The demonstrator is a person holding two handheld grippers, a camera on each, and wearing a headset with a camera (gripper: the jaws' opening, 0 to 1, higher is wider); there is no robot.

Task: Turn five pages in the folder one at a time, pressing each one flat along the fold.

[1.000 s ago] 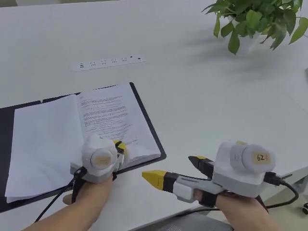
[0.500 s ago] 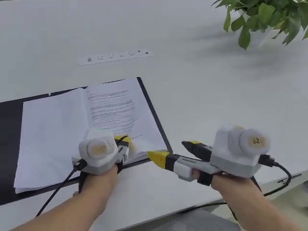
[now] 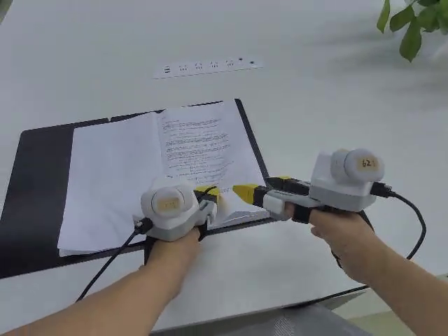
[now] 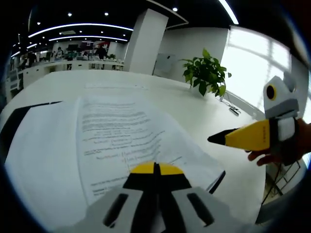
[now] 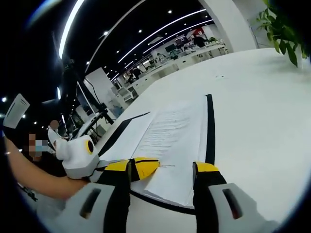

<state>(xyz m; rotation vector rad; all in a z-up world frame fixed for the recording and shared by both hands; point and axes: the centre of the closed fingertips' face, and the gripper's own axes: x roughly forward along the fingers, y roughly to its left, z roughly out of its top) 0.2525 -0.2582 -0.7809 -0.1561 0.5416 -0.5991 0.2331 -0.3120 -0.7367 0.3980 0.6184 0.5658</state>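
Note:
The black folder (image 3: 42, 161) lies open on the white table, with a blank sheet on its left and a printed page (image 3: 203, 147) on its right. My left gripper (image 3: 208, 194) is shut, its yellow tips resting low on the printed page (image 4: 116, 131) near the bottom edge. My right gripper (image 3: 262, 187) is open just to the right of it, over the page stack's near right corner. In the right gripper view its jaws (image 5: 167, 167) straddle that corner of the pages (image 5: 175, 131), beside the folder's black edge (image 5: 210, 126). One yellow finger (image 4: 243, 138) of the right gripper shows in the left gripper view.
A white power strip (image 3: 206, 67) is set into the table beyond the folder. A potted plant (image 3: 413, 24) stands at the far right. Cables trail from both grippers toward the table's near edge (image 3: 294, 301). Bare tabletop lies right of the folder.
The head camera has shifted. My right gripper has come in from the bare table to the folder's near right corner, close to the left gripper. The left gripper has stayed on the page.

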